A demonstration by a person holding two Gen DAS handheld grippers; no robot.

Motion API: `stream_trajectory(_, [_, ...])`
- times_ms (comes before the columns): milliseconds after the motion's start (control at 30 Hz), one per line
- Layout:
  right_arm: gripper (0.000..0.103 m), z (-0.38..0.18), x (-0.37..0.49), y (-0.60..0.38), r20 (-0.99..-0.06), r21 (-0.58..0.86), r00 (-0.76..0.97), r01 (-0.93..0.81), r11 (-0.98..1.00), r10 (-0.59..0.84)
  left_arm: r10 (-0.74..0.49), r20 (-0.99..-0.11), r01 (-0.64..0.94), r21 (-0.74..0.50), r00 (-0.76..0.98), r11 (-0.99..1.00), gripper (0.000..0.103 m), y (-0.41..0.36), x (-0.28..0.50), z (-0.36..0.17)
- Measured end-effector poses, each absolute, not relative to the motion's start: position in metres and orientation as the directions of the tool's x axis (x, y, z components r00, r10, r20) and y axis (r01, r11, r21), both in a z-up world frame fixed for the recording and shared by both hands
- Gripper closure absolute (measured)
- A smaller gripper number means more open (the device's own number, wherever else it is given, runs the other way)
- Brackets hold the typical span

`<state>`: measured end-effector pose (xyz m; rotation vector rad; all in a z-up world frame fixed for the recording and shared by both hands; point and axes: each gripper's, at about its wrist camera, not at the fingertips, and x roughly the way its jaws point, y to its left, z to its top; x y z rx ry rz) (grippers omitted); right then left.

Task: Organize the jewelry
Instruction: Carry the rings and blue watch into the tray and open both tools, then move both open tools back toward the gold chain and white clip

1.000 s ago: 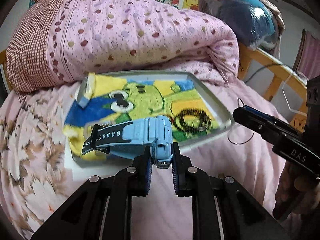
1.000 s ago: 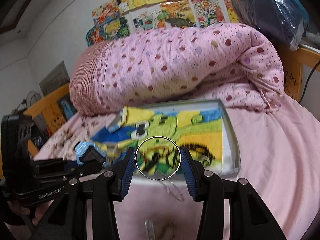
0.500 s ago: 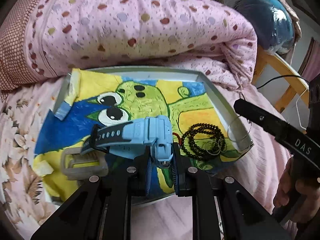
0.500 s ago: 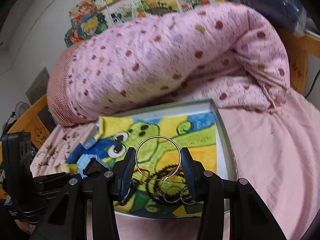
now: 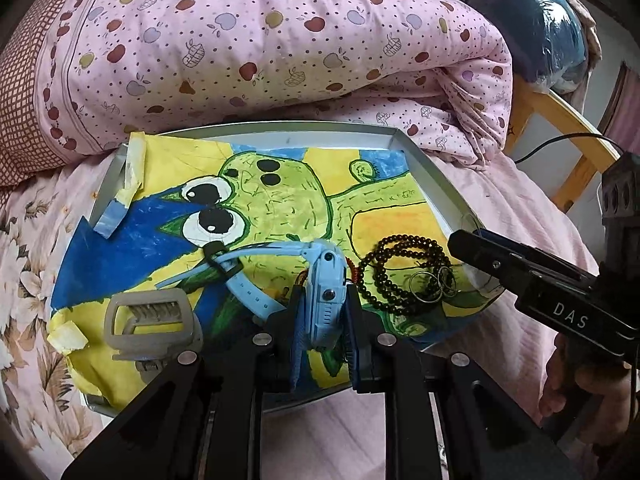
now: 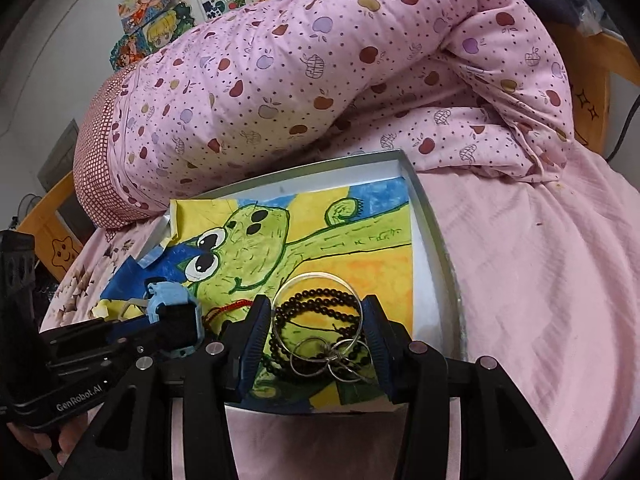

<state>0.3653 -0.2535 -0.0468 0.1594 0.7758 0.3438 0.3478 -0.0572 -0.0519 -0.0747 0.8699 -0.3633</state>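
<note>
The left view shows the grey clip (image 5: 150, 326), hard plastic with little teeth, lying at the near left of the tray (image 5: 436, 178). The right view barely shows it. The right view shows cartoon pictures (image 6: 160, 20) on the wall, and the left view does not.

The tray is thin grey metal and sits on a pink bed (image 6: 540, 280), just in front of a rolled quilt (image 5: 260, 40) with apple prints. A paper drawing (image 5: 280, 200) of a green creature covers the tray floor. It is painted yellow, blue and green, and its left edge is torn and curled.

The left tool (image 5: 324, 316) is narrow and pinches the watch (image 5: 326, 288) by its body. The watch is light blue plastic with a bendy strap (image 5: 248, 288) that hangs down to the drawing.

The right tool (image 6: 318, 330) stands about half wide, and its jaws are opening. A thin round wire ring (image 6: 318, 308) sits between its blue pads, touching them or nearly so; I cannot tell which. It is right over the beads (image 6: 316, 322).

The beads are small, dark and round, coiled in loops on the near right of the drawing. Some little metal rings (image 6: 332, 356) lie tangled on top of them. In the left view the beads (image 5: 396, 276) lie just right of the watch.
</note>
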Motion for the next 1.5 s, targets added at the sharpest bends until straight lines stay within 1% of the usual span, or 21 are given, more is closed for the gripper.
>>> stream_trajectory(67, [0.043, -0.042, 0.363, -0.256, -0.651, 0.264, 0.669, -0.244, 0.933, 0.359, -0.344, -0.739, 0.276, -0.219, 0.579, 0.936, 0.086, -0.056, 0.347, -0.05])
stream_trajectory(100, [0.041, -0.04, 0.362, -0.257, -0.647, 0.264, 0.673, -0.243, 0.934, 0.358, -0.351, -0.739, 0.276, -0.229, 0.575, 0.934, 0.08, -0.056, 0.345, -0.048])
stream_trajectory(200, [0.041, -0.03, 0.356, -0.262, -0.635, 0.266, 0.687, -0.236, 0.935, 0.354, -0.347, -0.72, 0.265, -0.23, 0.601, 0.936, 0.066, -0.053, 0.338, -0.037])
stream_trajectory(300, [0.037, -0.015, 0.344, -0.268, -0.608, 0.265, 0.717, -0.222, 0.938, 0.342, -0.352, -0.701, 0.254, -0.245, 0.62, 0.936, 0.065, -0.048, 0.331, -0.024])
stream_trajectory(333, [0.033, -0.011, 0.341, -0.27, -0.599, 0.265, 0.725, -0.22, 0.939, 0.339, -0.35, -0.697, 0.251, -0.246, 0.626, 0.936, 0.064, -0.048, 0.329, -0.021])
stream_trajectory(367, [0.03, -0.006, 0.335, -0.272, -0.584, 0.267, 0.738, -0.218, 0.939, 0.338, -0.351, -0.688, 0.247, -0.25, 0.636, 0.936, 0.06, -0.046, 0.325, -0.015])
stream_trajectory(400, [0.029, 0.0, 0.33, -0.274, -0.57, 0.267, 0.75, -0.218, 0.939, 0.336, -0.35, -0.678, 0.241, -0.254, 0.646, 0.937, 0.051, -0.044, 0.322, -0.01])
stream_trajectory(500, [0.022, 0.016, 0.314, -0.279, -0.531, 0.271, 0.778, -0.218, 0.938, 0.335, -0.356, -0.634, 0.232, -0.274, 0.686, 0.933, 0.039, -0.038, 0.307, 0.007])
stream_trajectory(600, [0.016, 0.029, 0.299, -0.283, -0.499, 0.281, 0.796, -0.225, 0.933, 0.342, -0.35, -0.609, 0.231, -0.268, 0.712, 0.935, 0.037, -0.036, 0.295, 0.022])
stream_trajectory(633, [0.01, 0.033, 0.293, -0.284, -0.483, 0.288, 0.804, -0.229, 0.93, 0.347, -0.344, -0.6, 0.23, -0.26, 0.722, 0.938, 0.037, -0.035, 0.29, 0.028])
stream_trajectory(667, [0.006, 0.037, 0.285, -0.286, -0.467, 0.292, 0.812, -0.233, 0.928, 0.351, -0.332, -0.594, 0.225, -0.249, 0.733, 0.942, 0.036, -0.035, 0.284, 0.033])
stream_trajectory(733, [0.004, 0.044, 0.271, -0.289, -0.442, 0.295, 0.823, -0.243, 0.924, 0.358, -0.314, -0.58, 0.214, -0.236, 0.751, 0.948, 0.027, -0.034, 0.275, 0.041])
stream_trajectory(767, [0.003, 0.047, 0.264, -0.29, -0.433, 0.292, 0.827, -0.247, 0.924, 0.358, -0.311, -0.566, 0.211, -0.236, 0.763, 0.948, 0.016, -0.033, 0.267, 0.046])
stream_trajectory(800, [0.003, 0.05, 0.257, -0.291, -0.428, 0.287, 0.831, -0.248, 0.925, 0.355, -0.306, -0.549, 0.206, -0.238, 0.778, 0.949, 0.009, -0.032, 0.26, 0.05])
stream_trajectory(900, [0.001, 0.057, 0.238, -0.294, -0.412, 0.276, 0.841, -0.252, 0.927, 0.351, -0.295, -0.509, 0.203, -0.229, 0.808, 0.952, 0.007, -0.031, 0.24, 0.063])
stream_trajectory(1167, [0.0, 0.066, 0.19, -0.296, -0.399, 0.241, 0.851, -0.263, 0.934, 0.343, -0.292, -0.459, 0.232, -0.183, 0.839, 0.955, 0.007, -0.034, 0.192, 0.081])
stream_trajectory(1333, [0.0, 0.064, 0.162, -0.296, -0.426, 0.193, 0.844, -0.265, 0.945, 0.324, -0.299, -0.439, 0.254, -0.16, 0.847, 0.954, 0.007, -0.035, 0.165, 0.083])
stream_trajectory(1500, [0.0, 0.055, 0.137, -0.298, -0.474, 0.167, 0.826, -0.256, 0.952, 0.305, -0.307, -0.427, 0.276, -0.134, 0.85, 0.952, 0.007, -0.035, 0.138, 0.077])
